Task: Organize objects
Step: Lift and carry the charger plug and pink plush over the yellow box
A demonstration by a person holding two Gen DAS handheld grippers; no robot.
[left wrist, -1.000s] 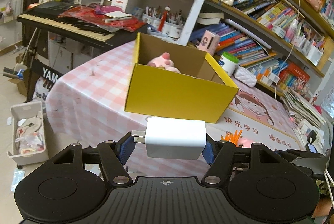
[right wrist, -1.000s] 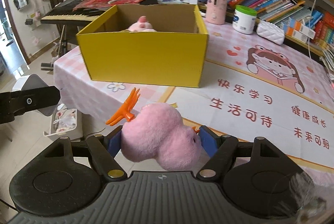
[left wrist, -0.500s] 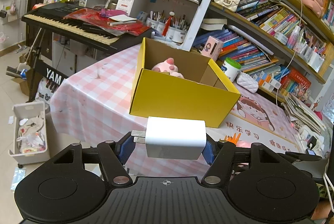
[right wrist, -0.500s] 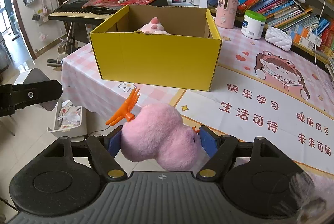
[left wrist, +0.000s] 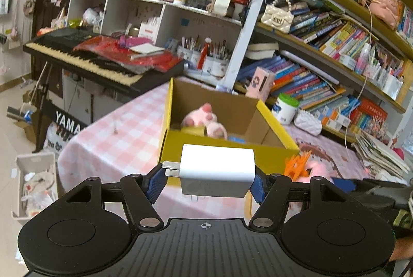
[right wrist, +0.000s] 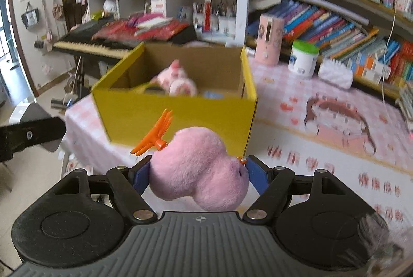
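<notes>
The left gripper point(left wrist: 207, 177) is clamped on a white charger point(left wrist: 217, 169): its blue pads point(left wrist: 155, 182) press the block from both sides, and the two metal prongs poke out toward nine o'clock past the left pad. The charger hangs in the air just in front of the near wall of the yellow box point(left wrist: 263, 156), above the edge of the table.

The right gripper point(right wrist: 197, 177) is closed around a pink plush toy point(right wrist: 198, 171), squeezed between its blue pads point(right wrist: 255, 177). An orange comb-like tuft sticks up from the toy toward eleven o'clock. In the left wrist view the same toy and its orange tuft show at three o'clock of the charger, close beside the box's near right corner.

The yellow box point(right wrist: 178, 116) stands open on a pink checked tablecloth point(left wrist: 124, 145). Inside it lies another pink plush point(right wrist: 176, 82), with something small and blue on the floor of the box near it; I cannot tell what that is.

Beyond the box, at one o'clock in the right wrist view, stand a pink carton point(right wrist: 269, 40), a white jar with a green lid point(right wrist: 303, 57) and a white quilted pouch point(right wrist: 335, 72), all along the back of the table below a bookshelf point(right wrist: 335, 21) crammed with books. At ten o'clock a keyboard point(left wrist: 85, 60) carries red cloth and papers. On the floor at eight o'clock in the left wrist view sits a white bin point(left wrist: 36, 181).
</notes>
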